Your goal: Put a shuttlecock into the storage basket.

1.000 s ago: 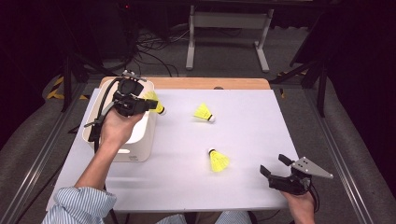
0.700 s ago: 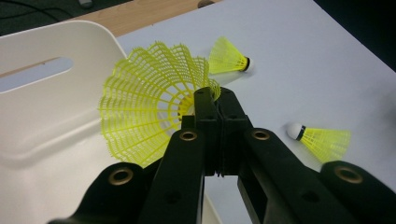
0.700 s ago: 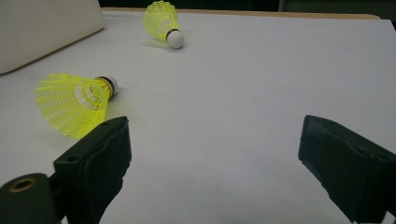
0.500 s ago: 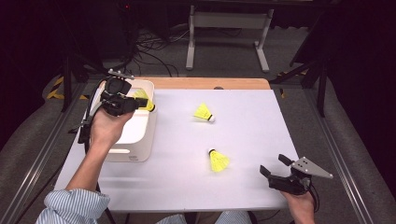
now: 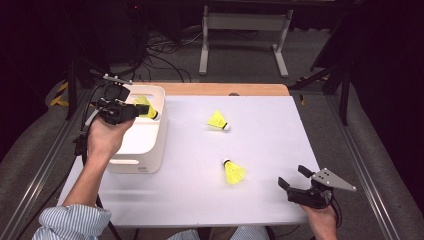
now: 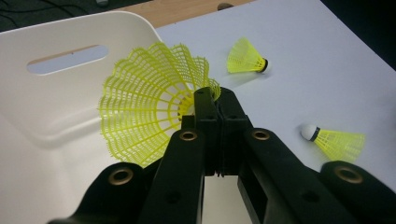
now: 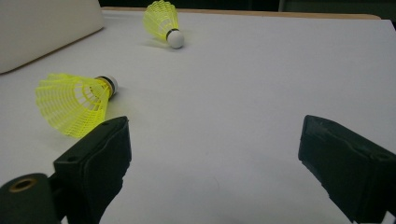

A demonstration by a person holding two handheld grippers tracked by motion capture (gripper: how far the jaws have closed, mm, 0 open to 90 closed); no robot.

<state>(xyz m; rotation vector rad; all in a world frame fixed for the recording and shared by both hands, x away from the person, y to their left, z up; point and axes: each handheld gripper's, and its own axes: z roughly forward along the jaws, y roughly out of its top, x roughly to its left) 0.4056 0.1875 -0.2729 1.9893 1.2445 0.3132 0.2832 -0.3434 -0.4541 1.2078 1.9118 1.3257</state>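
Currently the left tongs (image 5: pixel 131 111) are clamping a yellow plastic shuttlecock (image 6: pixel 154 107) by the edge of its mesh skirt, the two jaws pressed together on the rim. In the high view that held shuttlecock is hanging over the open top of the white plastic bin (image 5: pixel 150 145), just ahead of the jaw tips, with its cork end pointing away from the hand. Gripping by the skirt is keeping the heavier cork end free, which should let the piece fall cleanly into the bin on release. The left gripper view is showing the bin's inner wall and a slot handle directly beyond the skirt.

The right tongs (image 5: pixel 295 184) are standing wide apart and holding nothing, resting low at the near right corner of the counter (image 5: pixel 280 130). This posture appears to be a waiting one, ready for the next pickup.

Two more shuttlecocks are lying on their sides on the counter: the nearer shuttlecock (image 7: pixel 74 102) just ahead and to the left of the right tongs, the farther shuttlecock (image 7: pixel 164 22) well beyond it. Both are lying apart from the bin, so the collecting job appears to be under way, not finished.

No brand, label or readable writing is showing on the shuttlecocks, bin or tongs.
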